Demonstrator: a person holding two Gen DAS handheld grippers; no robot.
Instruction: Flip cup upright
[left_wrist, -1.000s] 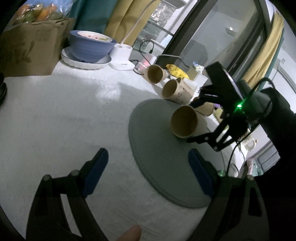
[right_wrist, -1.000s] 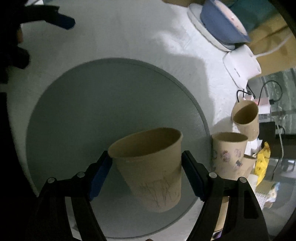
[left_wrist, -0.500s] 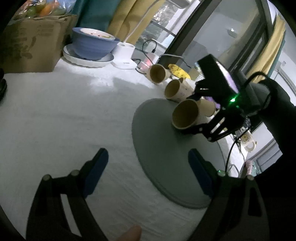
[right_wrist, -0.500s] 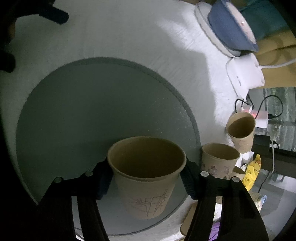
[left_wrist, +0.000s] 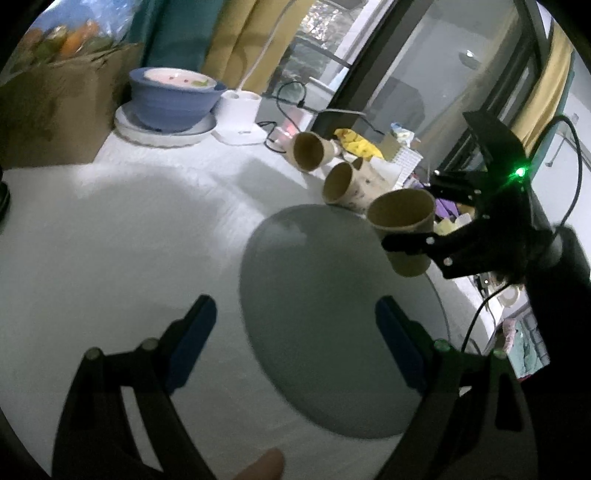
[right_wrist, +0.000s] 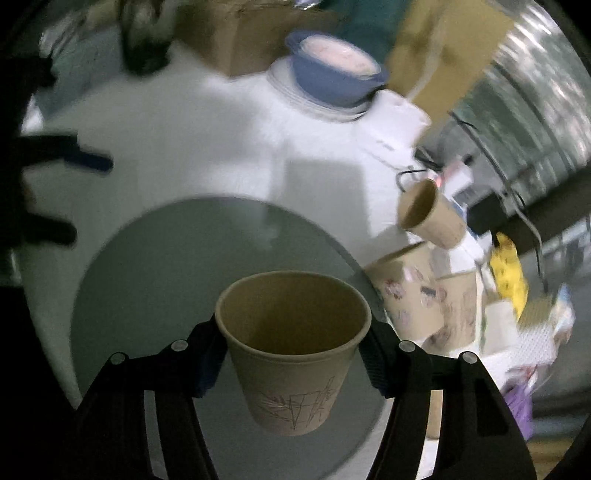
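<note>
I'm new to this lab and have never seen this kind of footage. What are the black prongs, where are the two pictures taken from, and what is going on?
No robot here: a person holds a two-finger claw in each hand, with a fisheye camera on each looking along its fingers.

The left view shows the left claw open and empty over the white tablecloth, near a round grey mat. It also sees the right claw from outside.

The right view shows that right claw shut on a paper cup, mouth up, lifted above the mat.

Two more paper cups lie on their sides behind the mat. Farther back are a blue bowl on a plate and a cardboard box.
</note>
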